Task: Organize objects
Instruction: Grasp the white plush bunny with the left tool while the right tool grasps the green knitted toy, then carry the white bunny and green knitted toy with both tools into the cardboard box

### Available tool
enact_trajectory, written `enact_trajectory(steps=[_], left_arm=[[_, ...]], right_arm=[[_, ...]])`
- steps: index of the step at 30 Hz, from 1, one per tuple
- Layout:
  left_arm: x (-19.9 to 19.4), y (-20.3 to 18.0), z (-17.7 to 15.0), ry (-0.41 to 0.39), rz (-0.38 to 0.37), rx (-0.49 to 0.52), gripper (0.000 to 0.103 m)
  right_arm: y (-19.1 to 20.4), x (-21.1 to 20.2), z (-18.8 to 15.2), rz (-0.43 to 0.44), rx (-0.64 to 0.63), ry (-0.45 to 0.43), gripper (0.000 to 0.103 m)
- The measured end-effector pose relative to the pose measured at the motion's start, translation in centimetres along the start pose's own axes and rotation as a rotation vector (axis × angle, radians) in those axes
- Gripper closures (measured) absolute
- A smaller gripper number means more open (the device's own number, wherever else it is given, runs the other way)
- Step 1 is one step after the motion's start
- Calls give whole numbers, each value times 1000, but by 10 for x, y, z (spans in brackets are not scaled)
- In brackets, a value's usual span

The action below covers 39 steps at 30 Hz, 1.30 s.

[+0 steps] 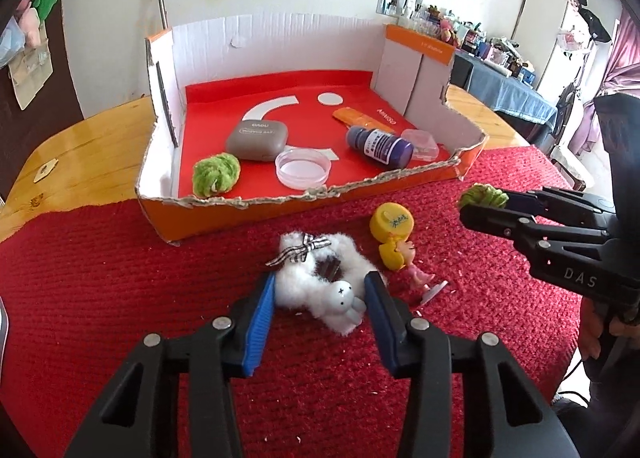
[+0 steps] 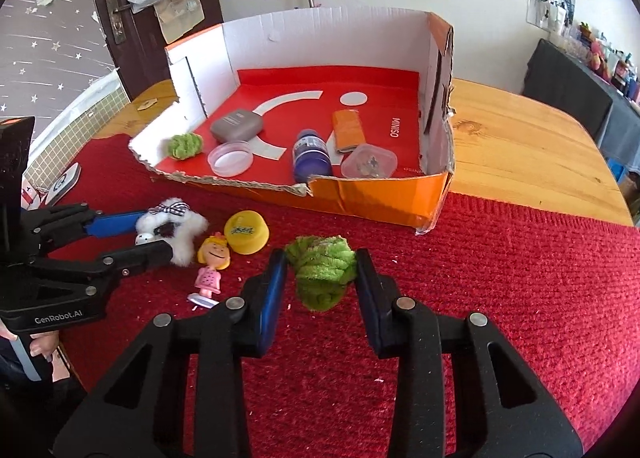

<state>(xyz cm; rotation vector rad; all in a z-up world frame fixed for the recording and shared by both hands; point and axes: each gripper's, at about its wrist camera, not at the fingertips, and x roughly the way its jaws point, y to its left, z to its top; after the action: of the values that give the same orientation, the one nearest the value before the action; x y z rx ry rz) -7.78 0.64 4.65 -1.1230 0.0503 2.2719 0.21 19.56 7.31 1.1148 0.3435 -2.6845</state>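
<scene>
Gripping a green fuzzy ball [image 2: 322, 272] in the right gripper [image 2: 322, 278] and a white plush toy [image 1: 320, 286] in the left gripper [image 1: 320, 298], both pairs of fingers point toward the orange box [image 2: 380, 193] lying just ahead

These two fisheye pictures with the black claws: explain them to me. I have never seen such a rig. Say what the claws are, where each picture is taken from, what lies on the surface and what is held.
There is no robot here. A person holds a hand-held gripper in each hand, and each one carries a camera looking along its two fingers.

The left wrist view looks past the left gripper, closed on a white fluffy rabbit toy that lies on the red mat.

The right wrist view looks past the right gripper, closed on a green fuzzy ball.

Also on the mat lie a yellow cap and a small doll with yellow hair.

Behind them stands a cut-down cardboard box. Inside it are a second green ball, a grey case, a clear round lid, a purple bottle, an orange packet and a small clear container.
</scene>
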Motion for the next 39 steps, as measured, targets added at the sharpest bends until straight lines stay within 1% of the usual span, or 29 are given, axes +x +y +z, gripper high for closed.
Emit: enact_trajectory(steps=[12,23,30,35,39], left_arm=[[-21,-3,3,-51,-5,4,56],[-29,-7,2,-66,-12,8,56],[-41,-8,4,-93,-20,9,56],[-52,-6,14,-121,-28,-3,56],[-54,-3,32,-144,-27,-14,56]], right_arm=[[10,-12,1,25,-29,-32,70],[15,-15,-2,46,-54,-38,70],[18,-21,-1,65,-68,-47,70],[21,-31,6,92,-83,-67,70],[21,-37,23,95,-98,-90,70]])
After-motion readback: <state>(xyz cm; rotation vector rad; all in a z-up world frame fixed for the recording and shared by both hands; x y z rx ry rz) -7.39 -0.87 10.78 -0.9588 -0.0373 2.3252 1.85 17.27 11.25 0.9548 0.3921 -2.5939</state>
